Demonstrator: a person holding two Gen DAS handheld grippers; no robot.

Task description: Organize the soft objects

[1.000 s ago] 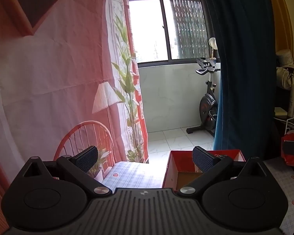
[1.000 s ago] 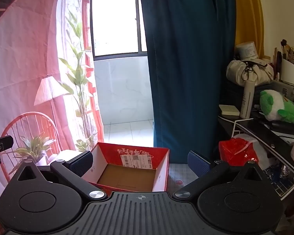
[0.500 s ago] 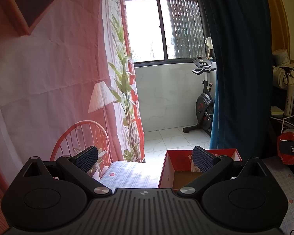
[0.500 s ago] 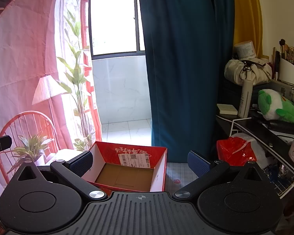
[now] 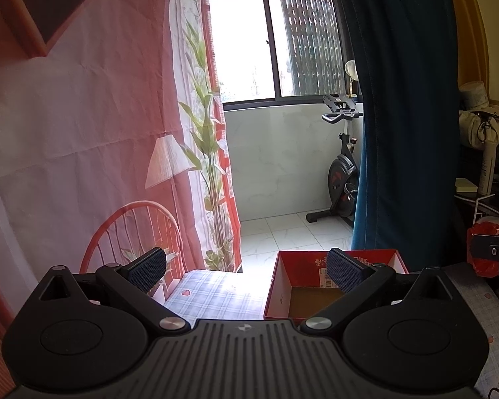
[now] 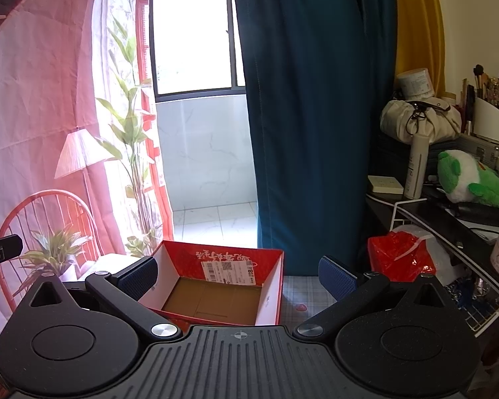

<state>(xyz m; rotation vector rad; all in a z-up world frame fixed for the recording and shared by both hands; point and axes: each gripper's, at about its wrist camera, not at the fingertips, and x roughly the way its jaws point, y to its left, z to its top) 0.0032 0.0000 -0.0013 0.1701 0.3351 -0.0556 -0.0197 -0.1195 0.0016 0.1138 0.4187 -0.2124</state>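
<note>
We hold both grippers above the near edge of the table (image 6: 292,294), which wears a checked cloth; the left gripper (image 5: 246,271) has its jaws spread wide with nothing between them, and the right gripper (image 6: 238,274) is likewise released and empty.

The red box (image 6: 216,259) sits open on the table ahead of the right gripper, its brown cardboard floor bare; in the left wrist view the same box (image 5: 281,286) lies toward the right, partly behind the right finger.

The green and white plush toy (image 6: 465,178) lies on the dark shelf off the table's right side, well apart from the box; a red plastic bag (image 6: 397,257) rests between them, just past the table's right edge.

Compared with a second ago, both views have drifted slightly: in the left wrist view the box sits a little further left and the exercise bike (image 5: 342,173) stands clearer of the blue curtain (image 5: 399,99); the jaws remain just as wide, and the box is still empty.
</note>
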